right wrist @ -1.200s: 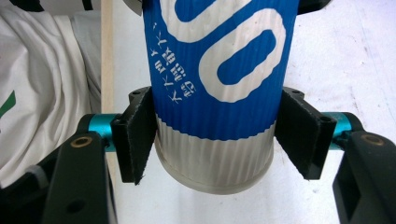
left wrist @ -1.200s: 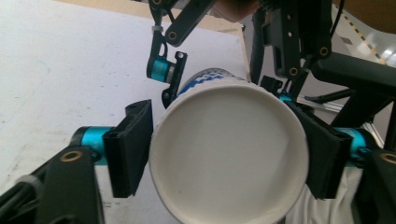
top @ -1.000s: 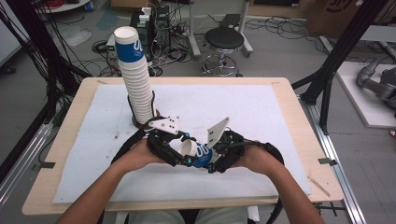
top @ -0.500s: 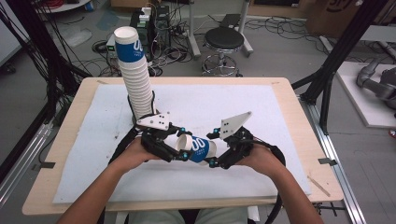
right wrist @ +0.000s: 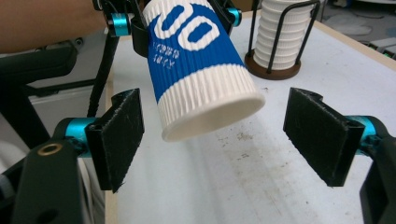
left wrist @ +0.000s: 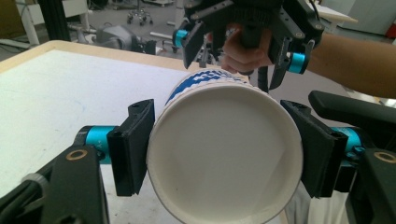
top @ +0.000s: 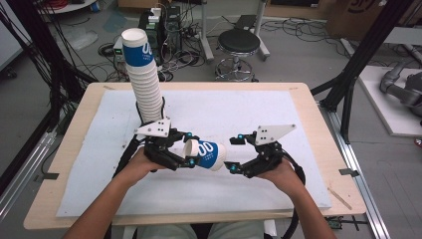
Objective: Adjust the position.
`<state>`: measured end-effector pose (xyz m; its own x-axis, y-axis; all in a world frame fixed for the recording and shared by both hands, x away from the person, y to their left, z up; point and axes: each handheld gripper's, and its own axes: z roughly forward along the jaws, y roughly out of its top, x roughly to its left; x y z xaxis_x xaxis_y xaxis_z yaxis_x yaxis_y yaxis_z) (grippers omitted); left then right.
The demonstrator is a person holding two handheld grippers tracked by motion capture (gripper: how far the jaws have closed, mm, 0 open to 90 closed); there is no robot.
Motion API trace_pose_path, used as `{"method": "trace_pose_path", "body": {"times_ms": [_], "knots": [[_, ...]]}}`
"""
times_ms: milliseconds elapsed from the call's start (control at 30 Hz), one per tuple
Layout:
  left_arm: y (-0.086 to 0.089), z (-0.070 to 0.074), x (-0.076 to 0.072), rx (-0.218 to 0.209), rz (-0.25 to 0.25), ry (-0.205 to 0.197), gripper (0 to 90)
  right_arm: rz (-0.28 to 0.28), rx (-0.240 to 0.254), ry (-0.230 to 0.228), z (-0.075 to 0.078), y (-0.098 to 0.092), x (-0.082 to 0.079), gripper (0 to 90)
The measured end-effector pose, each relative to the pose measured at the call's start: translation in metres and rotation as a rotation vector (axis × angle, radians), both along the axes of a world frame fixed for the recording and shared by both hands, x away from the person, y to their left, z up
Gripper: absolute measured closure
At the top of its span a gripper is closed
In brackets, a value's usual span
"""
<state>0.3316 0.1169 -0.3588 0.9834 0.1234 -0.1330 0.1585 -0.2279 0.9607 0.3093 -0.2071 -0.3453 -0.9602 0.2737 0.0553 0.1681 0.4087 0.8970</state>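
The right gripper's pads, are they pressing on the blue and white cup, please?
No, the right gripper stands open, both pads clear of the cup.

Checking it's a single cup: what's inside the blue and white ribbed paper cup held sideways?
Blue and white ribbed paper cup: the left gripper view shows bare white walls and bottom, nothing nested. Its lower edge is cut off.

Black hand-held gripper (top: 191,149) frames, cyan knuckles, grey triangular top plates, bare forearms.

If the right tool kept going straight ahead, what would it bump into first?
Probably the paper cup: its closed bottom end faces the open right tool, and the left tool holds it sideways.
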Motion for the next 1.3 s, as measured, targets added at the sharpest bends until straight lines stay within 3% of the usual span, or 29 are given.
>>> {"method": "trace_pose_path", "body": {"times_ms": [233,633,1133,1300], "knots": [[0.002,-0.004,-0.002,-0.058,0.007,-0.011,29.7,-0.016,0.063,-0.001,-0.013,-0.003,-0.005,20.8],[0.007,-0.010,-0.005,-0.136,-0.033,-0.027,29.7,-0.017,0.147,0.027,-0.029,-0.005,-0.009,20.7],[-0.001,-0.013,-0.009,-0.168,-0.094,-0.032,29.7,0.027,0.205,0.076,-0.043,0.000,-0.013,20.0],[-0.004,-0.014,-0.010,-0.204,-0.111,-0.024,29.8,0.047,0.239,0.096,-0.043,0.001,-0.013,19.8]]}}
